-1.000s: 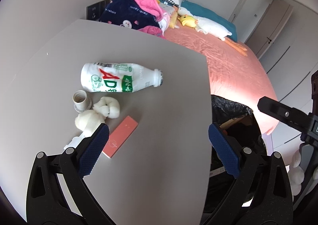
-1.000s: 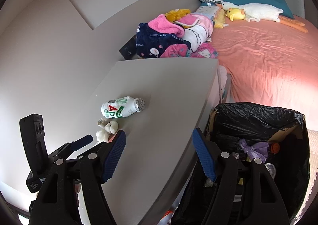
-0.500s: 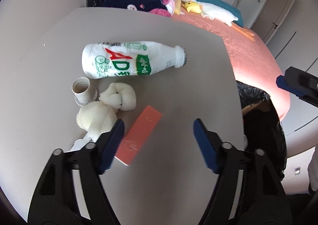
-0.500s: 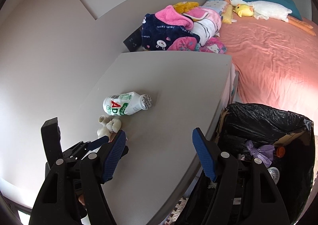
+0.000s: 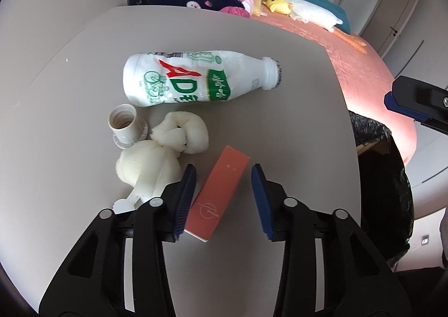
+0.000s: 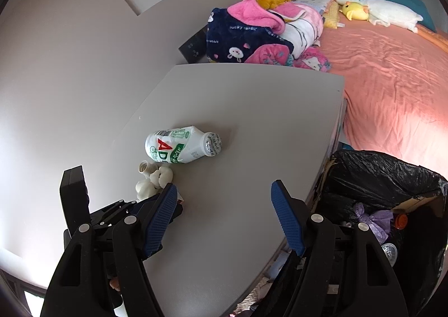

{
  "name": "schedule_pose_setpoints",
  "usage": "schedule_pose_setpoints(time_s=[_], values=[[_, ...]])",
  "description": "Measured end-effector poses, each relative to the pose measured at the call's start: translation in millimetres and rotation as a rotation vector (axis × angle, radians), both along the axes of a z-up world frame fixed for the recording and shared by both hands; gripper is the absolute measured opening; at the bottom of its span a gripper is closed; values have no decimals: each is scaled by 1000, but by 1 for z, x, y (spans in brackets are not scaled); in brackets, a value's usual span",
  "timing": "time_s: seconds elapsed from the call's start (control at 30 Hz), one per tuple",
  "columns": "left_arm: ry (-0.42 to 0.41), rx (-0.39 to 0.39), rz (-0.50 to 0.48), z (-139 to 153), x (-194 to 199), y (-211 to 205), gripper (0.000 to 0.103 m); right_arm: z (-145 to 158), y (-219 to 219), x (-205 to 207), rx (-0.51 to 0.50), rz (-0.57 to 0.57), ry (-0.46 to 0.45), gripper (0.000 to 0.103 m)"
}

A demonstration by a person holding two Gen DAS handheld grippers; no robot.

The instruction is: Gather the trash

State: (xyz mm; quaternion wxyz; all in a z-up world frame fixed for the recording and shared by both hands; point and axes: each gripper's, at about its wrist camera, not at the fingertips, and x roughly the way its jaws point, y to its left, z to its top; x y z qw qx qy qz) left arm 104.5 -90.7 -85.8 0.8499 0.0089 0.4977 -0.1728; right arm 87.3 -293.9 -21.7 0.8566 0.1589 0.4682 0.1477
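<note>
Left gripper [image 5: 223, 199] jaws part-open, straddling red carton [image 5: 219, 196] at lower centre of frame, not yet clamped; probably light, stiff, crushable card, so pinch long sides mid-length, gently; right gripper [image 6: 224, 219] wide open, holding nothing, near bin [image 6: 392, 176].

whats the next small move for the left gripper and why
Probably close the left gripper on the red box: the box lies flat on the table between its open fingers, not yet gripped. The bin waits beside the table edge.
</note>
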Motion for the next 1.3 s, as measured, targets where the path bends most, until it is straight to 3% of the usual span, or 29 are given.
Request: schedule_pose_setpoints(time_s=[0.13, 0.27, 0.53, 0.83, 1.3], values=[[3, 1, 22, 0, 1, 5, 25, -3, 7, 7, -4, 27, 8, 70], [-12, -4, 45, 5, 1, 9, 21, -5, 15, 17, -13, 56, 16, 70], [-50, -52, 57, 28, 8, 20, 21, -11, 35, 40, -44, 123, 31, 70], [-73, -98, 141, 43, 14, 53, 21, -14, 73, 66, -117, 245, 32, 70], [-65, -127, 234, 40, 15, 92, 21, -26, 141, 98, -329, 458, 13, 74]])
